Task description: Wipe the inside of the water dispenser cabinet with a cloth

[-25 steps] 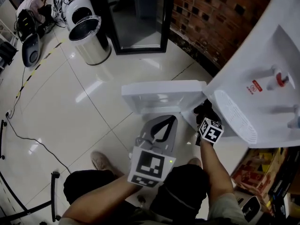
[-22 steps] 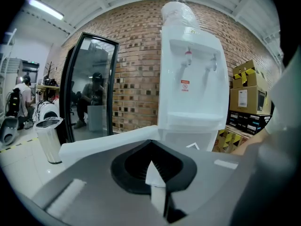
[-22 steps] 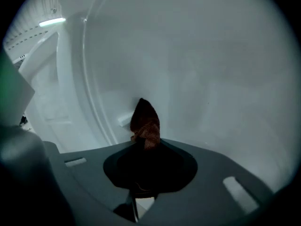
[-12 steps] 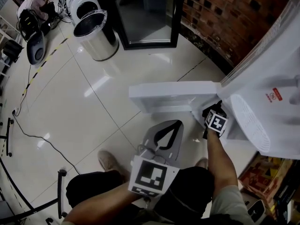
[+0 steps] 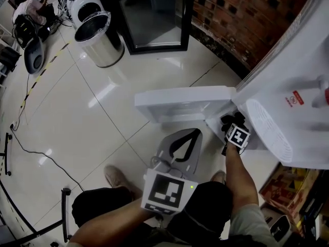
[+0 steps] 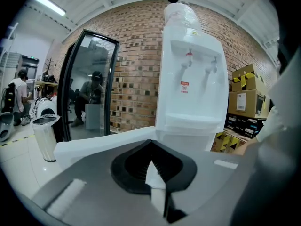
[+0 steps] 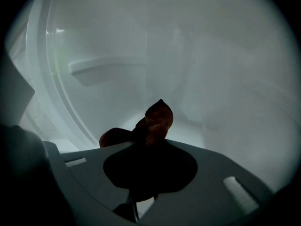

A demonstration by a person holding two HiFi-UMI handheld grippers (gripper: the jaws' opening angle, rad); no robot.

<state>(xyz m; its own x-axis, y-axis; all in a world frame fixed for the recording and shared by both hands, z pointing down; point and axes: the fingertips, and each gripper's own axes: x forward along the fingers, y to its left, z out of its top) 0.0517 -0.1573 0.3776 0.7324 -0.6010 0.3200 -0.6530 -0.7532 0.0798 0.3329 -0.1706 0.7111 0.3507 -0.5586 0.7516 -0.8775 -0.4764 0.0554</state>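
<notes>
So, the right gripper (image 7: 149,142) is seen clamped on a dark brownish cloth (image 7: 157,119), which is bunched up and pokes out past the tips. The cloth is held up inside the cabinet (image 7: 197,55), in front of its pale back wall; whether it's actually touching can't be told. A moulded ledge (image 7: 108,65) is seen on the wall, up and left of the cloth.

From the head view, the right gripper (image 5: 230,121) is pushed into the cabinet opening, low on the dispenser (image 5: 288,81) and just right of the door (image 5: 180,104), which is swung wide open.

The left gripper (image 5: 181,143) is held back from all that, over the floor (image 5: 77,117), jaws pressed together with nothing in them. In its own view the closed left gripper (image 6: 151,166) is pointed at the door's edge (image 6: 103,140) and the dispenser front (image 6: 190,74).

Further out, a steel bin (image 5: 97,35) is parked on the floor near a brick wall (image 5: 241,14), and boxes (image 6: 244,95) are stacked right of the dispenser.
</notes>
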